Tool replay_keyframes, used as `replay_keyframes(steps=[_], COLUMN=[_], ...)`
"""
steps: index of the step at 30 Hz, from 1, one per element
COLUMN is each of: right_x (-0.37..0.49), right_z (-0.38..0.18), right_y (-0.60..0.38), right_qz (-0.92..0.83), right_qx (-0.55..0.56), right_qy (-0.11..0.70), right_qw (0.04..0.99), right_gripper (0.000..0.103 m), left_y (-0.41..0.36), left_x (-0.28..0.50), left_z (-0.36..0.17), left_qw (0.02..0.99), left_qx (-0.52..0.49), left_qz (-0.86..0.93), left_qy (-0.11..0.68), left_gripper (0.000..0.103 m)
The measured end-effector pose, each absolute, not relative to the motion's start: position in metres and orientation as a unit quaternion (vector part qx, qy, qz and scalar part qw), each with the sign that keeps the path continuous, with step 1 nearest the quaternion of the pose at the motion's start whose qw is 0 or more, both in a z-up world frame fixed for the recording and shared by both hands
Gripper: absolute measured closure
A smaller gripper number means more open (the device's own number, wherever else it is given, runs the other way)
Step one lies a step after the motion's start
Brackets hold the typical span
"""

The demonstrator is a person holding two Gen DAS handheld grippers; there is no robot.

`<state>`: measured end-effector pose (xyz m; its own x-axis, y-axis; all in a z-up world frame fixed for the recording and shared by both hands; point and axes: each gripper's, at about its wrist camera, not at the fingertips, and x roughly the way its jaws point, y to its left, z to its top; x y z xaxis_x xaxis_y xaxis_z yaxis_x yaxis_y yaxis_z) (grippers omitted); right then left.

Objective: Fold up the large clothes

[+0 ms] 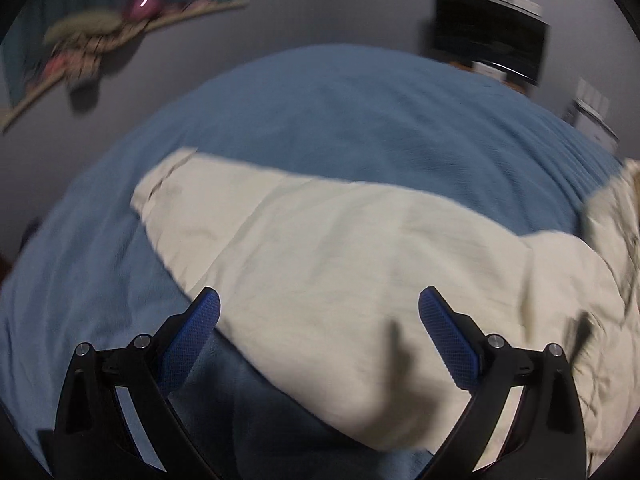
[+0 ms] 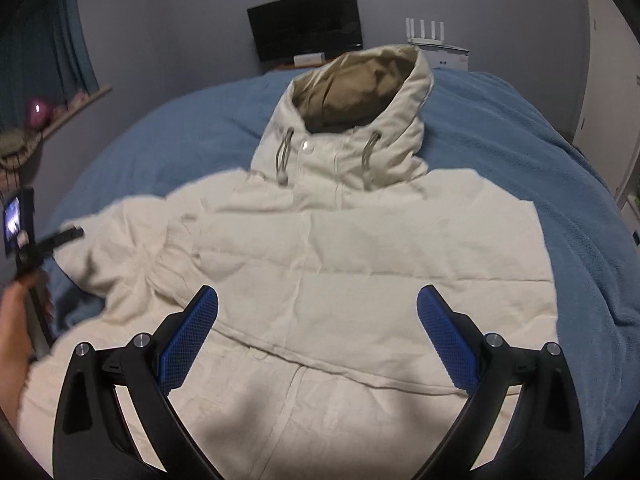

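I had the cream jacket (image 2: 328, 264) lying face up on the blue blanket (image 2: 560, 152), hood (image 2: 360, 96) at the far end, one sleeve (image 1: 320, 248) stretched out to the left. My left gripper (image 1: 319, 336) and right gripper (image 2: 317, 336) both hung above it, jaws wide apart, holding nothing. It looked padded, soft and bulky; I judged the sleeve cuff the best place to pinch.
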<state>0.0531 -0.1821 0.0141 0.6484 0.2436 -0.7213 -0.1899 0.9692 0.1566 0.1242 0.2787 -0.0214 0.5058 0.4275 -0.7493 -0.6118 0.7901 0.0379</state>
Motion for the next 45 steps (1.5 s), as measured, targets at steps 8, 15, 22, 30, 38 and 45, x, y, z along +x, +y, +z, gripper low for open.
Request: replay_keyframes(steps=[8,15,22,30,38,45], right_x=[0.044,0.042,0.039,0.034,0.033,0.047], right_z=[0.0,-0.006,-0.006,-0.009,-0.006,-0.005], right_y=[-0.172,-0.17,-0.174,-0.174,-0.194,-0.227], right_qz=[0.123,0.128,0.134,0.138,0.097,0.036], right_qx=[0.019,0.019,0.03,0.03,0.025,0.003], right_qy=[0.399,0.406,0.399,0.397,0.392,0.371], right_qw=[0.909,0.905,0.906,0.907,0.914,0.928], right_gripper=[0.007,0.007,0.007,0.007,0.007,0.007], left_y=[0.346,0.366,0.362,0.313,0.202,0.098], left_x=[0.101,0.091,0.087,0.076,0.085,0.081], left_z=[-0.051,-0.067,-0.053,0.019,0.09,0.123], left_qw=[0.81,0.803,0.825,0.893,0.963,0.99], left_qx=[-0.236,-0.285,-0.263,-0.172,-0.031,0.063], left_qz=[0.379,0.369,0.368,0.343,0.222,0.075], left_qy=[0.379,0.372,0.34,0.235,0.149,0.104], left_gripper=[0.021,0.022,0.087,0.095,0.096,0.097])
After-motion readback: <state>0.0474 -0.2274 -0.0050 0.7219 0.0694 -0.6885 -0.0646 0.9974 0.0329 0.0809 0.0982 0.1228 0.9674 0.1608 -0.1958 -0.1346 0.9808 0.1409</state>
